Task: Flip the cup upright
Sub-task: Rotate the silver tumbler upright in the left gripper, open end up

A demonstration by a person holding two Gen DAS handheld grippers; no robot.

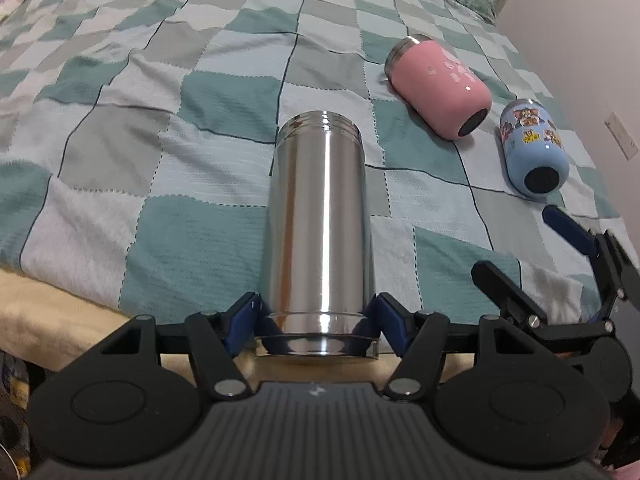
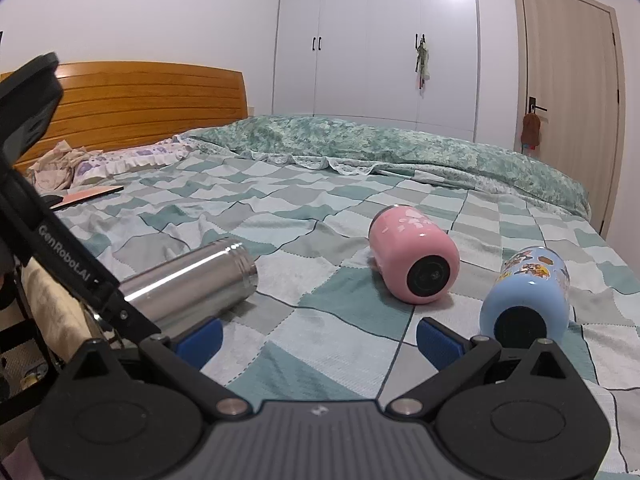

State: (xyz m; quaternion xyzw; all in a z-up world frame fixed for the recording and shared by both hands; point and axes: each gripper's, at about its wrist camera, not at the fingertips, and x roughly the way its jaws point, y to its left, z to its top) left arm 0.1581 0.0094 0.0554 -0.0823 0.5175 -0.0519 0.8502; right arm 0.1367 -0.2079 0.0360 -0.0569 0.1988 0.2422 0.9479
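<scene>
A steel cup [image 1: 318,216] lies on its side on the checked bedspread, its threaded mouth pointing away from me. My left gripper [image 1: 318,320] is shut on its base end, blue pads on both sides. The same cup shows in the right wrist view [image 2: 192,288] with the left gripper's arm over it. A pink cup [image 1: 440,86] [image 2: 414,258] and a blue cartoon cup [image 1: 534,148] [image 2: 526,300] lie on their sides to the right. My right gripper [image 2: 320,338] is open and empty, low over the bed, in front of the pink and blue cups; it also shows in the left wrist view [image 1: 528,248].
The checked bedspread [image 1: 160,128] covers the bed; its near edge runs just below the steel cup. A folded green quilt [image 2: 400,148], a wooden headboard [image 2: 152,96], pillows and a flat red-edged item [image 2: 92,196] lie at the far side. A wall is to the right [image 1: 580,60].
</scene>
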